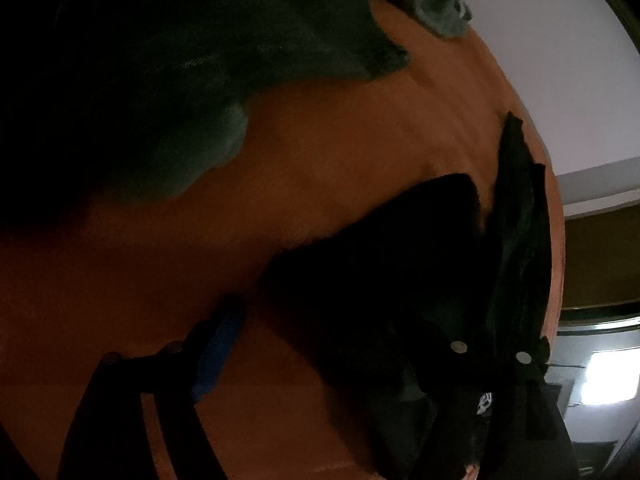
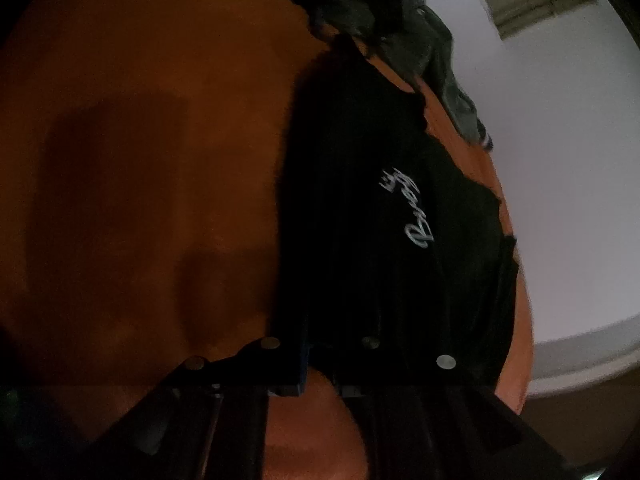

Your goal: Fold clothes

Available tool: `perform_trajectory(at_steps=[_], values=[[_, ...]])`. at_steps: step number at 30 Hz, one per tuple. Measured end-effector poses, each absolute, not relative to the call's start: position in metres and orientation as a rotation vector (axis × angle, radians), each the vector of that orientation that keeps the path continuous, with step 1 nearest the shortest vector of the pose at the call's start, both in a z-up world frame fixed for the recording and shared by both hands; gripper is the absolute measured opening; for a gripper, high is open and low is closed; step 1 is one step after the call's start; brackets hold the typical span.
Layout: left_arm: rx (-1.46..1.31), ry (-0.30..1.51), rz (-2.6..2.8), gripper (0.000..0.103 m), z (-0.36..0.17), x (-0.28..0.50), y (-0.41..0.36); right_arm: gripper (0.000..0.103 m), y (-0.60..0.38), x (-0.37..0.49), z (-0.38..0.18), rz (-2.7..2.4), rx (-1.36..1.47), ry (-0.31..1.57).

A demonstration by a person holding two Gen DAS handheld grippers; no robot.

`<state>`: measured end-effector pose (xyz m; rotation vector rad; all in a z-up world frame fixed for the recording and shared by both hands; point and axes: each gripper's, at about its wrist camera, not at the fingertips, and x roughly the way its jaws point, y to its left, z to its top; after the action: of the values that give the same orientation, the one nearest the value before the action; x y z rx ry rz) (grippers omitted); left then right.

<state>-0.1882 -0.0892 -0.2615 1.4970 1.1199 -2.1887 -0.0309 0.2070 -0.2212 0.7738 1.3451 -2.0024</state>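
Pinching ribbed black garment (image 2: 360,240) on orange cloth (image 2: 140,160) — right gripper (image 2: 320,364); left gripper (image 1: 360,344) spread — teal fabric (image 1: 160,100) beyond

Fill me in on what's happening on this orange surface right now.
A person is folding clothes with a handheld gripper in each hand. The black garment with white script lies on the orange surface. The right gripper sits at its near edge, the cloth between its fingers, though the dim light hides whether it is clamped. The left gripper looks open beside the same black cloth. A dark green garment lies farther back, untouched.
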Motion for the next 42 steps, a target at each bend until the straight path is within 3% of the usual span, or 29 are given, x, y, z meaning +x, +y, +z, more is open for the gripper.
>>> perform_trajectory(at_steps=[1, 2, 3, 4, 6, 12, 14, 16, 17, 21, 28, 35, 42], values=[[1.487, 1.087, -2.197, 0.029, -0.261, -0.191, -0.086, 0.010, 0.209, -0.032, -0.218, -2.009, 0.779, 1.328], [1.482, 1.066, -2.196, 0.016, -0.262, -0.193, -0.084, 0.013, 0.210, -0.033, -0.214, -2.016, 0.776, 1.313], [1.464, 1.078, -2.201, 0.007, -0.260, -0.191, -0.085, 0.026, 0.211, -0.033, -0.211, -2.023, 0.771, 1.316], [1.442, 1.086, -2.204, 0.007, -0.258, -0.190, -0.086, 0.042, 0.212, -0.030, -0.211, -2.027, 0.757, 1.342], [1.385, 1.091, -2.207, 0.007, -0.251, -0.185, -0.089, 0.051, 0.214, -0.023, -0.212, -2.026, 0.718, 1.402], [1.341, 1.137, -2.213, 0.006, -0.242, -0.178, -0.099, 0.051, 0.212, 0.004, -0.215, -1.965, 0.627, 1.463], [1.357, 1.129, -2.207, 0.006, -0.242, -0.179, -0.099, 0.043, 0.202, 0.013, -0.217, -1.922, 0.568, 1.494], [1.366, 1.124, -2.206, 0.006, -0.233, -0.173, -0.104, 0.016, 0.192, 0.019, -0.226, -1.849, 0.554, 1.537], [1.369, 1.119, -2.206, 0.006, -0.237, -0.173, -0.104, 0.012, 0.188, 0.019, -0.233, -1.822, 0.555, 1.565], [1.373, 1.127, -2.209, 0.006, -0.241, -0.177, -0.104, 0.011, 0.184, 0.007, -0.253, -1.800, 0.613, 1.642], [1.379, 1.167, -2.202, 0.006, -0.246, -0.179, -0.103, 0.013, 0.190, -0.016, -0.259, -1.814, 0.767, 1.591], [1.377, 1.151, -2.211, 0.006, -0.249, -0.181, -0.101, 0.015, 0.187, -0.010, -0.265, -1.807, 0.721, 1.664], [1.392, 1.154, -2.203, 0.006, -0.249, -0.176, -0.101, 0.006, 0.187, -0.020, -0.241, -1.889, 0.813, 1.447]])
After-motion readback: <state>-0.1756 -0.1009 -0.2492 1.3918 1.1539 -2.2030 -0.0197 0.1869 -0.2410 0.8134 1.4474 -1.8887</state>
